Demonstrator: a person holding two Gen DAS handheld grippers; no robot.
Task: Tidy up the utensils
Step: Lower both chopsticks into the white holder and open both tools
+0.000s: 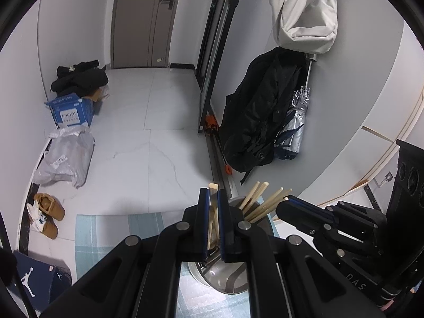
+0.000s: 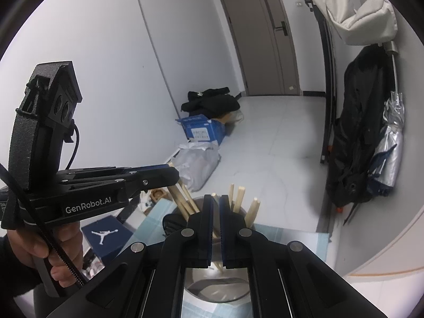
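A home entryway, seen from the white tiled floor [image 1: 159, 122]: a grey door [image 1: 144, 18] with a handle lock closes the far end, and coats [image 1: 259, 111] hang on the wall over a folded silver umbrella [image 1: 296, 129]. Shoes [image 1: 47, 212], a blue carton [image 1: 71, 111] and a shoebox [image 2: 103, 234] (basketball-player logo on top) lie along the wall.

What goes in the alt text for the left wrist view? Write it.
The left claw is shut on wooden chopsticks over a steel utensil holder with more chopsticks inside, and the right claw reaches in beside them. Beyond lie a tiled floor, boxes, shoes and hanging bags.
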